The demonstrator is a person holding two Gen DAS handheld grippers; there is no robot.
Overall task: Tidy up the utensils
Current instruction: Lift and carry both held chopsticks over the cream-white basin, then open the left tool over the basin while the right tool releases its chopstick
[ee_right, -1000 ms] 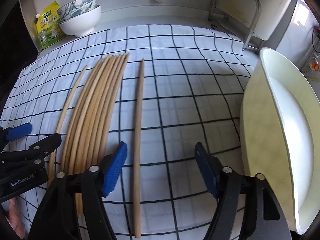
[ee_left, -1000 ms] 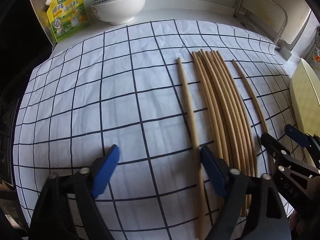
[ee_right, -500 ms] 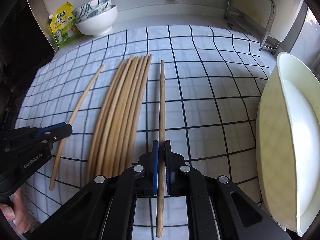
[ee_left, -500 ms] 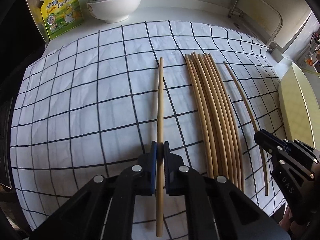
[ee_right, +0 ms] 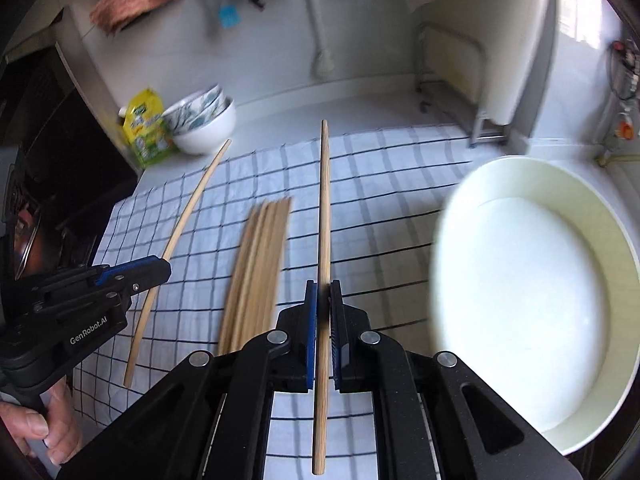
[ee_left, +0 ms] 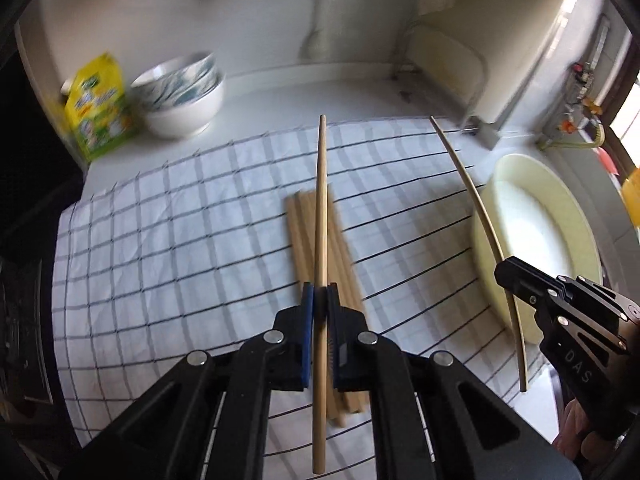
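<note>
1. two grippers, each clamped on one chopstick: the left gripper (ee_left: 319, 304) has its blue pads pressed together on the left chopstick (ee_left: 320, 216), and the right gripper (ee_right: 323, 304) pinches the right chopstick (ee_right: 325, 208) the same way. a second ago both sets of jaws stood wide open over the cloth; they have just been closing, each with a stick between them.
2. both sticks were lying flat at the outer edges of the bundle a second ago; now they stand clear of the cloth, tips pointing away from the cameras.
3. the remaining chopsticks (ee_right: 256, 264) lie together on the checked cloth (ee_left: 180, 240), between the two lifted ones.
4. a cream basin (ee_right: 520, 300) sits at the right edge of the cloth, just beside the right gripper; stacked bowls (ee_left: 184, 96) and a yellow packet (ee_left: 98, 104) are well apart at the back left.
5. judgement: the pair is picked and lifted, so the next step is carrying them to their place, possibly the basin; thin sticks held near one end could swivel in the pads.
</note>
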